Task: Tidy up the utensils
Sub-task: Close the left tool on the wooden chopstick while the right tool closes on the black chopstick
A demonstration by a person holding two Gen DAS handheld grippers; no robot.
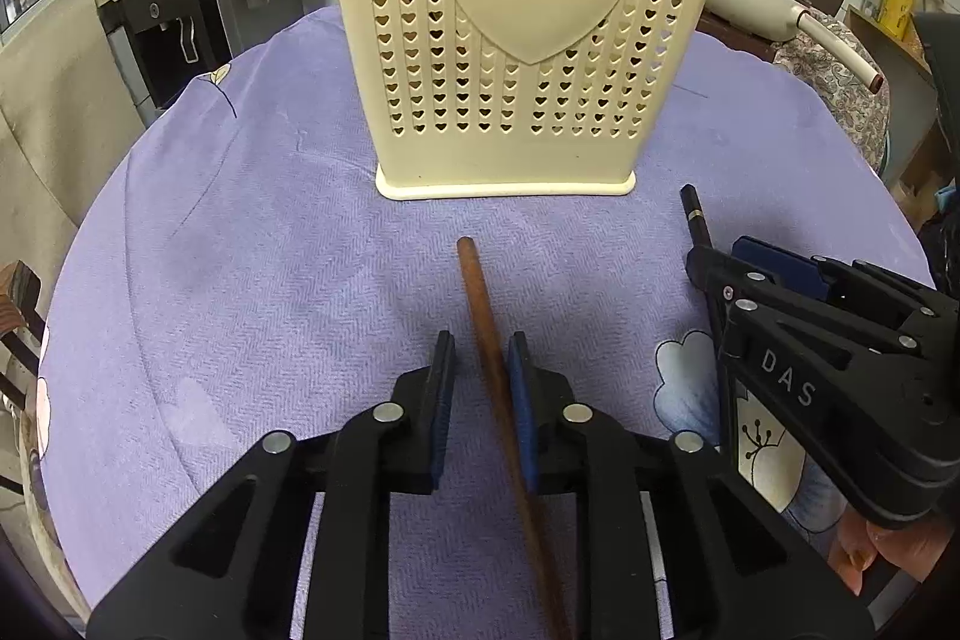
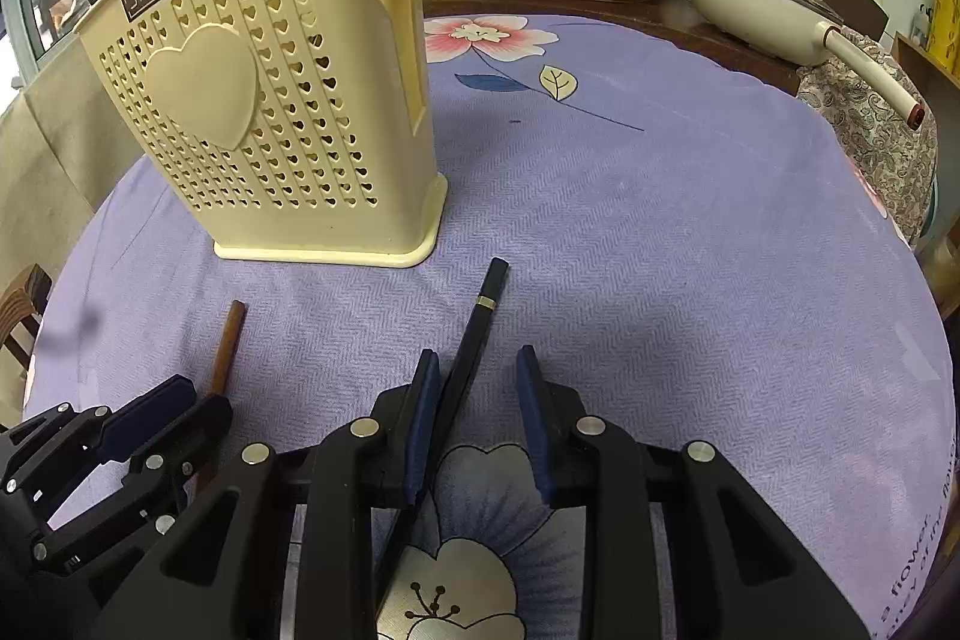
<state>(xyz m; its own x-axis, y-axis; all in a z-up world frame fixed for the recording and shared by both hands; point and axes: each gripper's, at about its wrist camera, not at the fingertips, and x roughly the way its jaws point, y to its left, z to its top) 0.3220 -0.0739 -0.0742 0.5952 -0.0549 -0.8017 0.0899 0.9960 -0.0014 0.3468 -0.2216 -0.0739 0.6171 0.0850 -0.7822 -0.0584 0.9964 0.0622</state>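
Both wrist views close, angled down; share holder (image 1: 528, 40), tablecloth (image 2: 690, 250).

Clothed table (image 2: 690, 232): holder (image 2: 258, 100), two chopsticks (image 1: 480, 304).

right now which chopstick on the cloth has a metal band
The black chopstick between the right gripper fingers; a silver band rings it near its far end. The brown wooden chopstick is plain.
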